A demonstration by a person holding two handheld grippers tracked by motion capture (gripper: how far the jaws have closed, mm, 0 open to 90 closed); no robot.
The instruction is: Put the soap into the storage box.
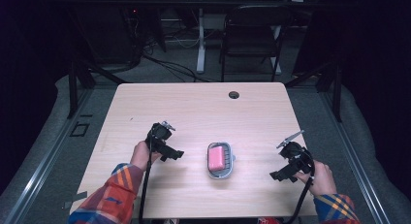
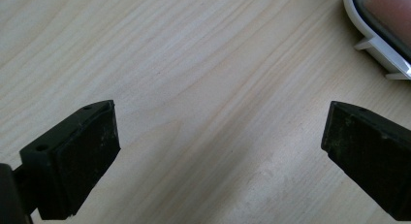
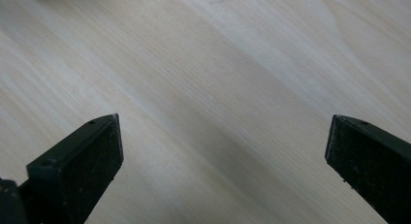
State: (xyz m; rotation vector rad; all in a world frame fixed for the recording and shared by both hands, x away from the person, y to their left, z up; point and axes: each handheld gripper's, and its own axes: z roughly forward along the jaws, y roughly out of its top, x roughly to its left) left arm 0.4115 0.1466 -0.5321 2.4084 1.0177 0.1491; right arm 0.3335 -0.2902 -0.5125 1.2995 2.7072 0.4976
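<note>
Both tools, left tool (image 1: 178, 154) and right tool (image 1: 274, 175), hang released and empty, one on each side of the soap dish (image 1: 221, 160) on the surface (image 1: 194, 107); pink soap (image 1: 216, 158) lies inside it, seemingly just set down.

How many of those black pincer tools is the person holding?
2. The left gripper is in the hand left of the soap dish; the right gripper is in the hand to its right.

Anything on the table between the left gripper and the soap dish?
Nothing: in the high view, bare table separates the left gripper from the soap dish.
</note>
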